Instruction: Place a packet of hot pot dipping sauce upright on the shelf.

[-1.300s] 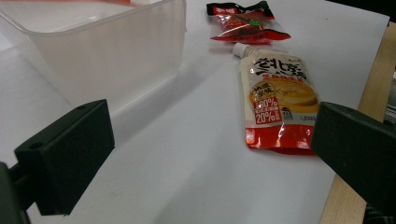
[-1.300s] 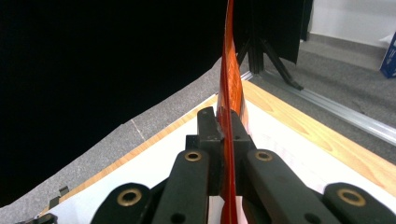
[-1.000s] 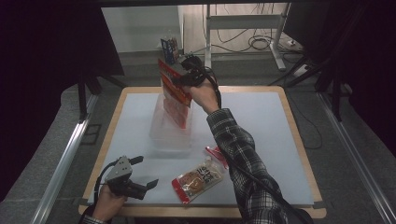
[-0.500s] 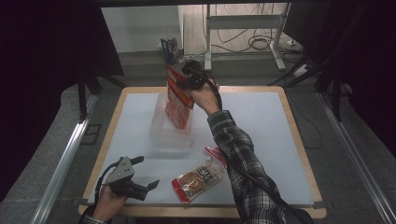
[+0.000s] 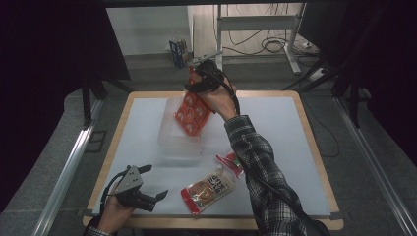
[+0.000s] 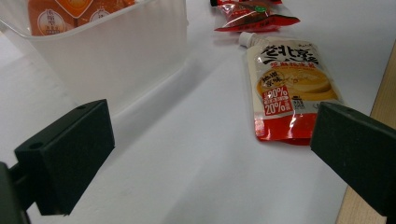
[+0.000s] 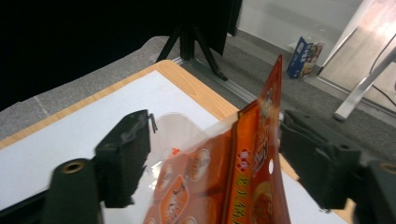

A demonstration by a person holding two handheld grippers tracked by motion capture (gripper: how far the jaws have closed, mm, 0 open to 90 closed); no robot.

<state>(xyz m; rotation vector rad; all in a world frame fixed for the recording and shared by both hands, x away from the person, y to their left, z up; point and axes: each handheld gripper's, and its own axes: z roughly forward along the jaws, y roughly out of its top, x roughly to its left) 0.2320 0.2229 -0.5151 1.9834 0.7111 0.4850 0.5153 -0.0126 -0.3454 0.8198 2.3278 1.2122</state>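
Table (image 5: pixel 295 128) with a white top and a pale wooden rim carries everything. Near its middle stands a clear plastic bin (image 5: pixel 179 140), seen close up in the left gripper view as a frosted tub (image 6: pixel 116 56). An orange snack bag (image 5: pixel 193 112) hangs tilted over the bin's far end with its lower part inside; the right gripper (image 5: pixel 204 81) is at the bag's top edge, and in the right gripper view the bag (image 7: pixel 247 172) stands between the spread jaws, nearer the right one, though whether that jaw touches it I cannot tell. A spouted drink pouch (image 5: pixel 207 188) lies flat near the front edge, with a small red packet (image 5: pixel 229 162) just beyond it. The left gripper (image 5: pixel 147 196) rests low at the front left corner, jaws wide apart and holding nothing, pointing toward the pouch (image 6: pixel 292 88).
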